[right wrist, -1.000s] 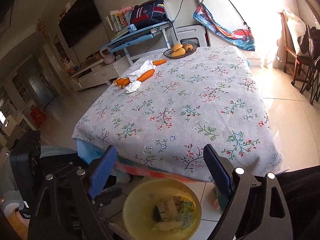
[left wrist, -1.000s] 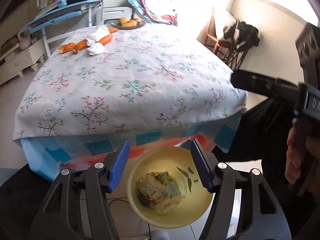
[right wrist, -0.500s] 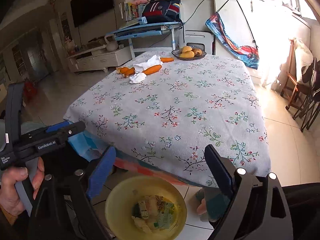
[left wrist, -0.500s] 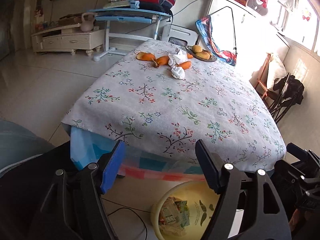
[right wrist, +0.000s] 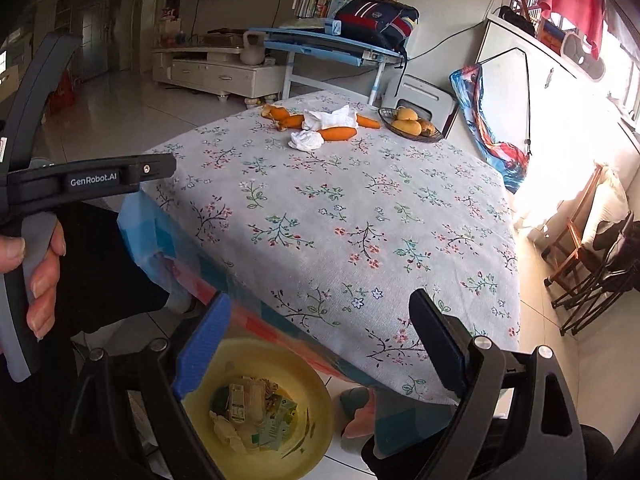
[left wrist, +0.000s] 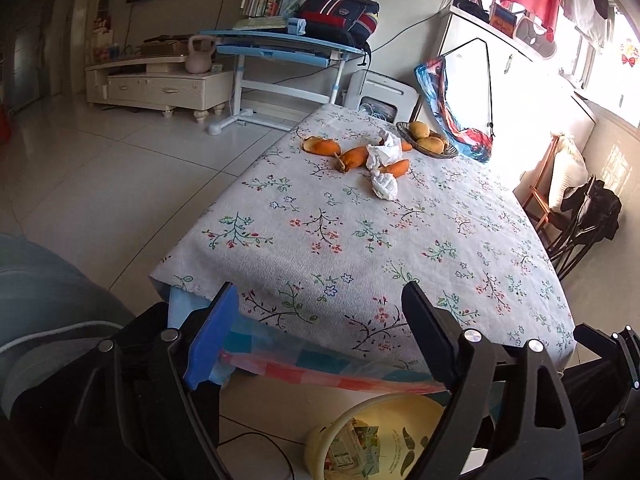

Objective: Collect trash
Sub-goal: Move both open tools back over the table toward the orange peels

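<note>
**Both grippers empty above the bin, trash still on the desk**

Left gripper (left wrist: 320, 332) points down over the near desk edge, jaws opening, nothing between them. Right gripper (right wrist: 320, 340) same downward tilt, jaws spread wide, also empty. In the right wrist view a hand (right wrist: 38, 272) wraps the grey trigger handle of the left gripper, fingers curled around it, at the left edge of the frame.

Directly below both grippers: one yellow bin (right wrist: 304, 408) on the floor, just off the near desk edge, holding crumpled cartons and wrappers (right wrist: 252, 412), green and cream print, too jumbled to count.

Desk (left wrist: 360, 240) carries a white tablecloth with a floral print, over a blue and red checked underlayer hanging at the edge.

Trash on the desk sits at the far end, well apart from the grippers:
- two crumpled white tissues, the larger one (right wrist: 332, 118) lying over the peels, the smaller one (right wrist: 306, 140) just in front of it
- orange peel pieces (right wrist: 338, 133), about four visible, elongated, bright orange, partly under the larger tissue

Beside them, one dark shallow fruit dish (right wrist: 412, 128) with about three yellow fruits, near the far right corner.

Behind the desk: one blue desk with a backpack (right wrist: 376, 26) on top.
</note>
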A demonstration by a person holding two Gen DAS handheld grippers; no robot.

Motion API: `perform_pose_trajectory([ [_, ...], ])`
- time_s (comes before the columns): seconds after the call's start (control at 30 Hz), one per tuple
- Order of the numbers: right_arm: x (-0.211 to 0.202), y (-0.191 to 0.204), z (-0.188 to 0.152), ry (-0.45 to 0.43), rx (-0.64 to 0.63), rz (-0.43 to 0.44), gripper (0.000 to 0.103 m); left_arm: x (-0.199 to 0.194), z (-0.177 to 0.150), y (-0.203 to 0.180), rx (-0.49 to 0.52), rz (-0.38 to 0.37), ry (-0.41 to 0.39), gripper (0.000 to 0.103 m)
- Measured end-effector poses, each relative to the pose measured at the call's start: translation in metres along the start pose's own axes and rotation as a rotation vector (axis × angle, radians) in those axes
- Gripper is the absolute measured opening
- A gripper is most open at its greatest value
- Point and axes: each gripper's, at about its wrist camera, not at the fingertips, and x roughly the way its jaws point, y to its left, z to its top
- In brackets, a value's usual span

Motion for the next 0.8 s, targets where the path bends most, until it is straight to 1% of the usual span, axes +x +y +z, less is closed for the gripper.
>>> perform_pose_trajectory([
  [0.17, 0.005, 0.008, 0.009, 0.0, -0.049, 0.023, 0.087, 0.004, 0.026, -0.005, 0.063, 0.009, -0.024, 0.087],
  [0.3, 0.012, 0.015, 0.019, -0.006, -0.083, 0.037, 0.087, 0.014, 0.044, -0.006, 0.114, 0.032, -0.03, 0.089],
  [0.47, 0.024, 0.018, 0.033, -0.01, -0.114, 0.052, 0.087, 0.028, 0.064, 0.0, 0.121, 0.055, -0.034, 0.091],
  [0.63, 0.038, 0.02, 0.043, -0.009, -0.134, 0.071, 0.087, 0.046, 0.076, 0.003, 0.132, 0.07, -0.023, 0.093],
  [0.8, 0.055, 0.014, 0.061, -0.005, -0.092, 0.138, 0.087, 0.065, 0.086, -0.002, 0.162, 0.08, -0.011, 0.093],
])
